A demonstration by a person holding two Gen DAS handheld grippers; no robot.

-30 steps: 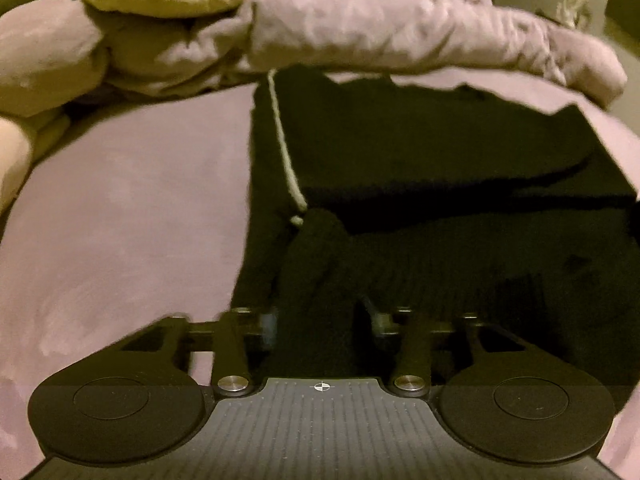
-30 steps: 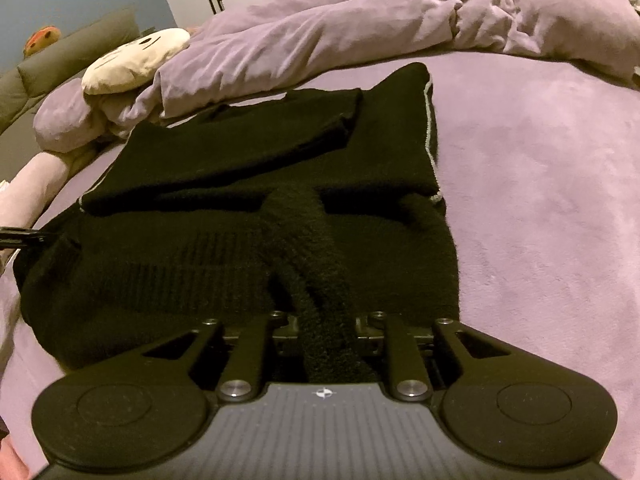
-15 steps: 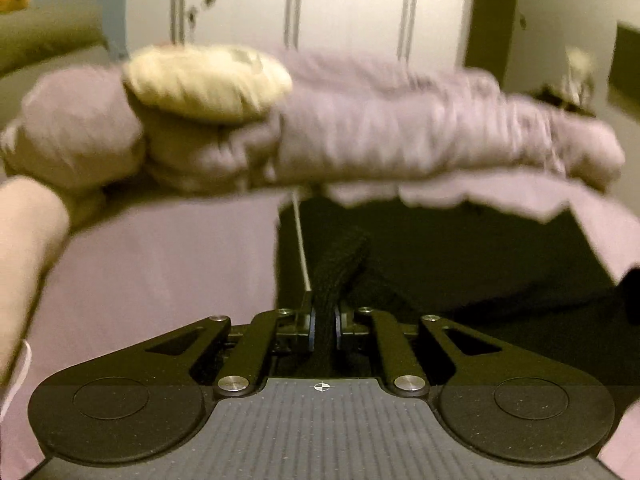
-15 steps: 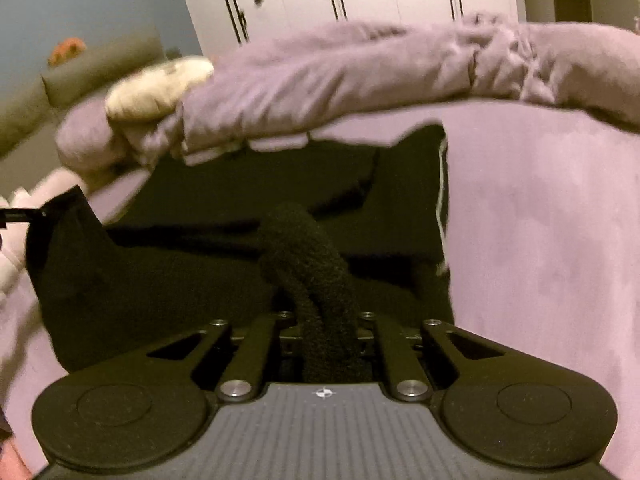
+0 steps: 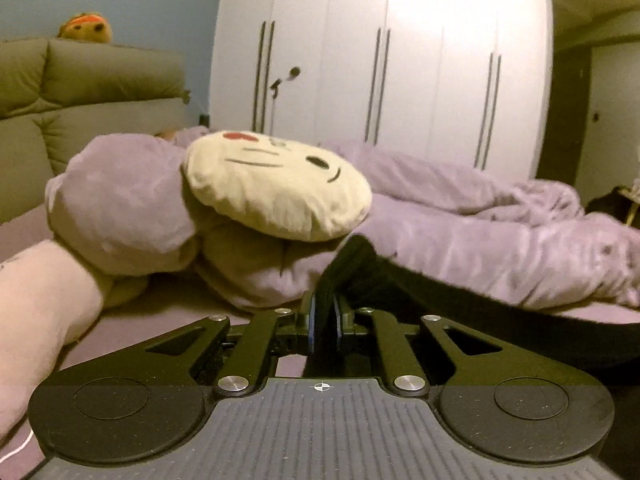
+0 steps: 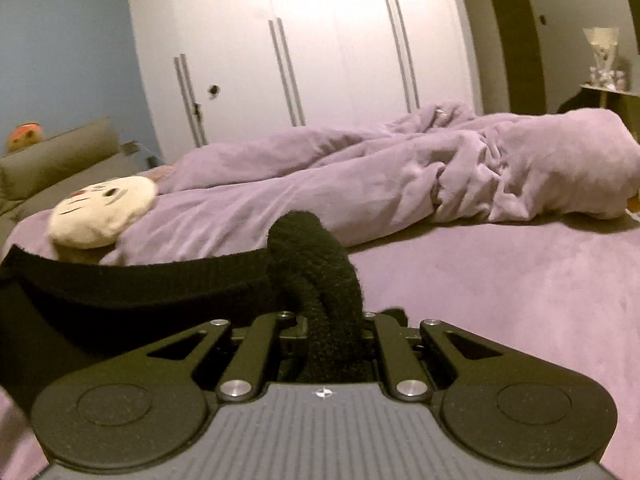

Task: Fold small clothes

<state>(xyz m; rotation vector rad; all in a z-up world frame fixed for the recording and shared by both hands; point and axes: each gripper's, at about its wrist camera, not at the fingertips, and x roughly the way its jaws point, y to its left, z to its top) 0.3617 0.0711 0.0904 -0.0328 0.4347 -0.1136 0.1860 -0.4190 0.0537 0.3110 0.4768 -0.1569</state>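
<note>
Two grippers, each clenched on the same black knitted garment (image 5: 460,304). Left gripper (image 5: 323,322): jaws drawn almost together, with a thin upright fold of the dark fabric pinched between the blue-edged pads. From this pinch the cloth runs away to the right as a taut, slightly blurred band, raised above the purple bed (image 5: 168,304). Right gripper (image 6: 335,326): jaws closed on a thick, rope-like bunch of the garment, which arches up out of the grip and curls over forward just ahead of the fingers. From that bunch a ribbed edge stretches leftward to the frame's border, and the rest of the fabric hangs dark below it at the lower left. In both views the garment lies directly between and immediately ahead of the jaws, spanning the gap from one gripper towards the other. Background: rumpled purple duvet (image 6: 400,176), a cream round cushion (image 5: 276,190) bearing a stitched face, white wardrobe doors (image 5: 400,60).
</note>
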